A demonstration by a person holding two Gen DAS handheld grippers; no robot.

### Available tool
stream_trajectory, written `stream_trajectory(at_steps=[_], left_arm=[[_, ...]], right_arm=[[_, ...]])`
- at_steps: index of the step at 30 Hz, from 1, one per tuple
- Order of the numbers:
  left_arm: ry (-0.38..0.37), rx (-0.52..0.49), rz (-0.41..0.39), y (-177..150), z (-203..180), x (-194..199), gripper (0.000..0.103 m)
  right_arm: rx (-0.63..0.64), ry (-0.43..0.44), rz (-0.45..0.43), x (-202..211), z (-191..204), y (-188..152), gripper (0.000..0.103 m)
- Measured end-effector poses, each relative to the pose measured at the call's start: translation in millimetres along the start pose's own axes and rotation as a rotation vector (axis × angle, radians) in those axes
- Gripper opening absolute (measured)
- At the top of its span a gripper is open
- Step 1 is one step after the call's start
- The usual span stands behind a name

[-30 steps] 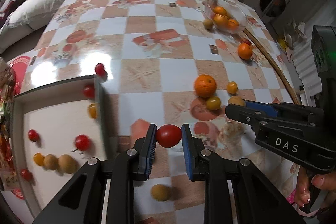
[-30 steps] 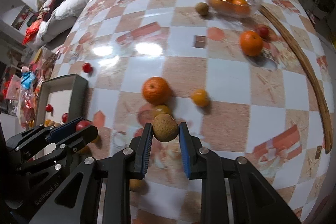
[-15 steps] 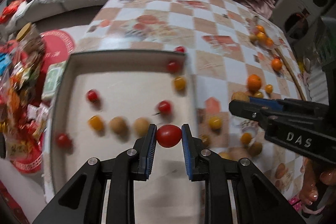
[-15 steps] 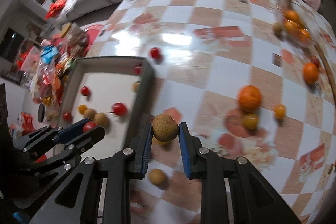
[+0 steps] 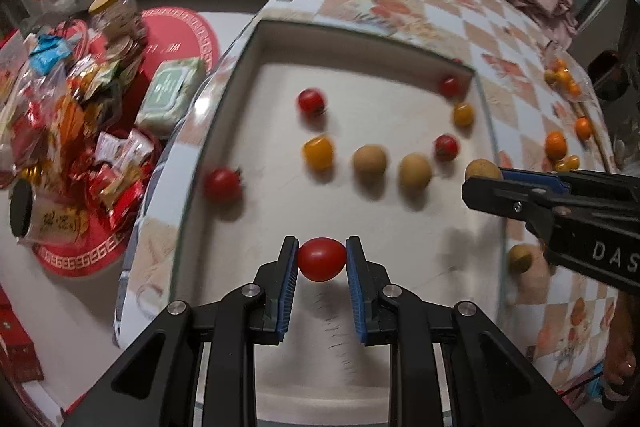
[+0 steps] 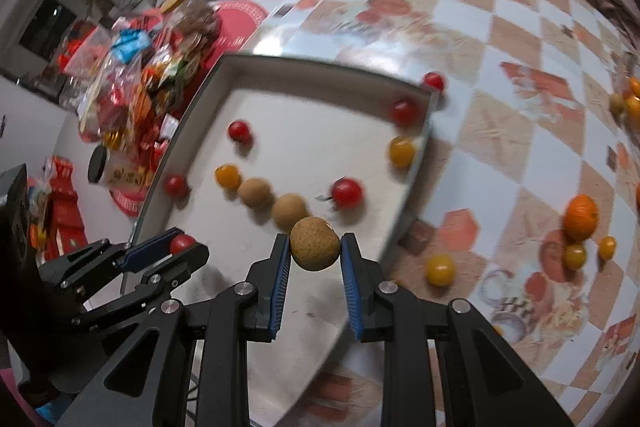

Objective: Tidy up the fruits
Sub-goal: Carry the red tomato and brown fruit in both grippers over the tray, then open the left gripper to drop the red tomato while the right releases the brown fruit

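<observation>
Left wrist view. We see the left gripper (image 5: 322, 259) closed on a red cherry tomato (image 5: 322, 259), its blue pads touching the fruit on both sides. The tomato hangs over the lower middle of the white tray (image 5: 360, 39), above bare floor. Across the centre of the frame runs a row on the tray floor: a yellow tomato (image 5: 318, 153), then two brown longans (image 5: 369, 160) (image 5: 416, 169), with a stemmed red tomato (image 5: 446, 147) just beyond. Other red tomatoes lie scattered: one at upper centre (image 5: 311, 101), one in the far right corner (image 5: 450, 85), one against the left wall (image 5: 222, 184).

Right wrist view. We see the right gripper (image 6: 315, 243) closed on a third longan (image 6: 315, 243), held at frame centre. This is the relation we judge decisive: the held longan sits just below and to the right of the nearer tray longan (image 6: 289, 211), on the line the row (image 6: 255, 192) already traces from upper left to lower right. The row's open end is therefore directly ahead of the right gripper, and a short descent would extend it; whether the fruit touches the tray floor we cannot tell. The left gripper (image 6: 182, 245) appears at lower left, apart from the row.

Loose fruit on the checked table (image 6: 500, 131) to the right, including an orange (image 6: 581, 217) and a yellow tomato (image 6: 440, 269), suggests the sorting is partly done.
</observation>
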State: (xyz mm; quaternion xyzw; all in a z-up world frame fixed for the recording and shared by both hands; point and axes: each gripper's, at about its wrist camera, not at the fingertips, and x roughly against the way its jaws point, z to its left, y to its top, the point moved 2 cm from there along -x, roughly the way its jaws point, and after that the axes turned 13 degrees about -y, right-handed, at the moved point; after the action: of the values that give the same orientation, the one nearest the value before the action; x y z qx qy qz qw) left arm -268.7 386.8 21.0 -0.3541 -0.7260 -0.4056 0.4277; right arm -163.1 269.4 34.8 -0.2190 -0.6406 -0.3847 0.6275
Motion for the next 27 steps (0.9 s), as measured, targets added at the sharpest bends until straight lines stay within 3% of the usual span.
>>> stream_trajectory(at_steps=[6, 14, 15, 16, 17, 22, 27], left_arm=[[0.032, 0.016, 0.029, -12.3, 14.9, -6.7, 0.025], [0.048, -0.015, 0.067, -20.4, 13.7, -13.5, 0.027], [0.044, -0.018, 0.071, -20.3, 13.0, -13.9, 0.036], [0.040, -0.020, 0.075, -20.3, 12.3, -14.2, 0.059], [0.049, -0.022, 0.070, -19.9, 11.9, -12.9, 0.068], [0.057, -0.036, 0.062, -19.4, 9.8, -8.4, 0.071], [0.058, -0.026, 0.074, -19.1, 12.0, -7.9, 0.072]], right_arm=[[0.062, -0.011, 0.049, -22.2, 26.2, -7.6, 0.028], [0.092, -0.051, 0.086, -41.1, 31.0, -11.8, 0.028], [0.095, -0.055, 0.083, -41.0, 31.9, -12.1, 0.028], [0.099, -0.060, 0.082, -40.9, 32.5, -12.4, 0.028], [0.102, -0.063, 0.082, -41.0, 33.1, -12.5, 0.029], [0.100, -0.054, 0.080, -39.6, 34.8, -11.8, 0.038], [0.093, -0.043, 0.061, -29.7, 39.4, -8.2, 0.060]])
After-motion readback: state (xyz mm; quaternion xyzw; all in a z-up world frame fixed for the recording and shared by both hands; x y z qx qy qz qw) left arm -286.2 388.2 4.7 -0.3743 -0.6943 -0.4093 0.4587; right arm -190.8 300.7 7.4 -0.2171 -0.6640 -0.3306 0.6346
